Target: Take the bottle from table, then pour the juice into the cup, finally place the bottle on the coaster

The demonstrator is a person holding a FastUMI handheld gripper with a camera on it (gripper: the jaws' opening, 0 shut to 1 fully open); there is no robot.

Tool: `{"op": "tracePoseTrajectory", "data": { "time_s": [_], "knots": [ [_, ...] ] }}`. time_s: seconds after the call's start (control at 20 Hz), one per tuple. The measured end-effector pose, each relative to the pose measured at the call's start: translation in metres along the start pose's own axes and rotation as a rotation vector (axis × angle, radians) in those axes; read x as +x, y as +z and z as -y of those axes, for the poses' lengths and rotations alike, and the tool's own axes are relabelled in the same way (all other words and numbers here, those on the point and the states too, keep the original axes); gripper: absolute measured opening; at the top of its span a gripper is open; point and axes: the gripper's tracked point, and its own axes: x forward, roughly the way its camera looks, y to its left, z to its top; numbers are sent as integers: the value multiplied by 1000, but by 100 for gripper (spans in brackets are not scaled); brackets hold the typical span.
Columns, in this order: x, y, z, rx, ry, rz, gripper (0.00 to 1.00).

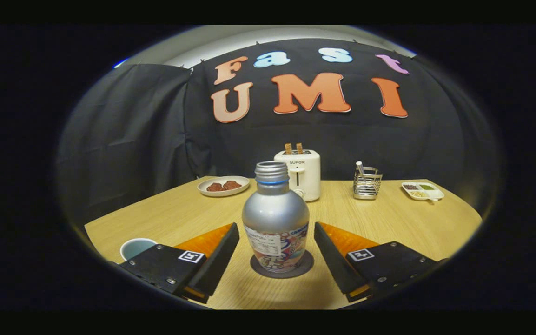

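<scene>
Between parted jaws, metal bottle point(275, 218) on round coaster point(281, 269).

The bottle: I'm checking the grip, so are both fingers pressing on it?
No. The gripper is open, a gap of table showing between each finger and the bottle, which stands on the coaster.

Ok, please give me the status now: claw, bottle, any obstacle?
Claw open, one finger each side of bottle, not touching. Bottle upright on coaster, cap off. Cup beside left finger. No obstacle.
</scene>
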Motion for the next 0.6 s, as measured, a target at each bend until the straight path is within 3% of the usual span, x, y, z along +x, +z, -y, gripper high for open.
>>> {"op": "tracePoseTrajectory", "data": {
  "time_s": [0.45, 0.6],
  "knots": [
    [-87, 74, 27, -107, -39, 166, 97],
    [-117, 102, 30, -80, -40, 241, 96]
  ]
}}
